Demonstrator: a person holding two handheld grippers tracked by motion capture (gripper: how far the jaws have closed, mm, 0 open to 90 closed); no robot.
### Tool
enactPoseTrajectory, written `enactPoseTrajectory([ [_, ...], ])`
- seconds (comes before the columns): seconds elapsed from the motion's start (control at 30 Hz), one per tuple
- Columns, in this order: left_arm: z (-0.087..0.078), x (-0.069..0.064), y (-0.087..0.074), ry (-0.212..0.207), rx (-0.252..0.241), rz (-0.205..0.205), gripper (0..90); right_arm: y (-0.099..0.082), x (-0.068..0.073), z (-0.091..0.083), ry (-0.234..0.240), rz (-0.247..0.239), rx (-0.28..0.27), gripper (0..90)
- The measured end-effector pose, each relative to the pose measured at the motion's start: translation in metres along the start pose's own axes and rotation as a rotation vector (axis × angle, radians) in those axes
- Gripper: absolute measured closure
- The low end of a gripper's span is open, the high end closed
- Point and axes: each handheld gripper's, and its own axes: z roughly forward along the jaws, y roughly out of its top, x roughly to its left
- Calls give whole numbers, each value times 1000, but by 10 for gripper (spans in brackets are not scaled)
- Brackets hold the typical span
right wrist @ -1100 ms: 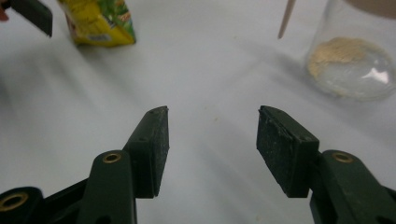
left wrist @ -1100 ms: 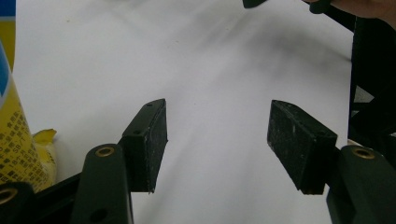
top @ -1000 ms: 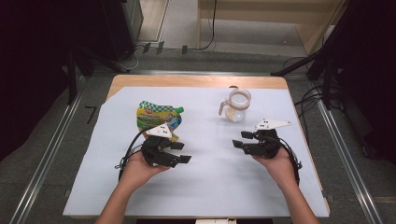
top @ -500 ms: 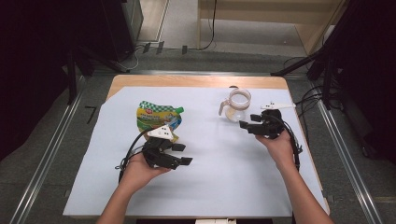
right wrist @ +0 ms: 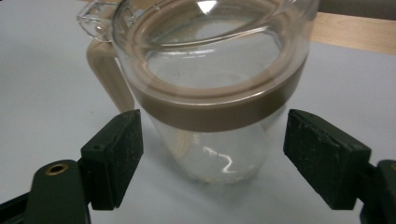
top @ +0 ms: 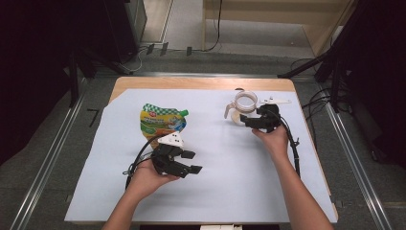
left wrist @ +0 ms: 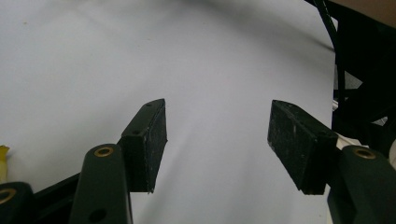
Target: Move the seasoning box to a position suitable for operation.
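Right gripper (top: 249, 120) fingers just opened wide; left gripper (top: 191, 162) open.

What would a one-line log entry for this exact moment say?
right gripper: jaws just opening, either side of glass jar, no contact | left gripper: open, nothing between jaws, over white sheet | pouch: lying flat

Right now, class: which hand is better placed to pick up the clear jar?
The right. The right claw stands open with the clear jar between its pads, not yet pressing. The left claw rests over bare sheet, nearer the green pouch.
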Motion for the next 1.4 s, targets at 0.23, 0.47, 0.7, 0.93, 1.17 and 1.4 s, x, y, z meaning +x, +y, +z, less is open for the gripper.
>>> enactPoseTrajectory([
  [0.23, 3, -2, 1, -24, -1, 4, 385, -1, 5, 24, -51, 1, -41, 112],
  [0.47, 2, -1, 1, -31, -13, -3, 385, 0, 9, 36, -84, 23, -93, 90],
  [0.7, 3, -1, 1, -27, -5, -7, 383, 4, 11, 31, -112, 7, -89, 119],
  [0.93, 2, 0, 1, -26, -12, -5, 383, 7, 7, 21, -70, 56, -78, 120],
  [1.17, 1, 1, 0, -15, -12, -12, 383, 11, 20, -2, -13, 10, -81, 120],
  [1.4, -1, 4, -1, -26, -24, -29, 382, 5, 38, -29, 80, -70, -78, 121],
])
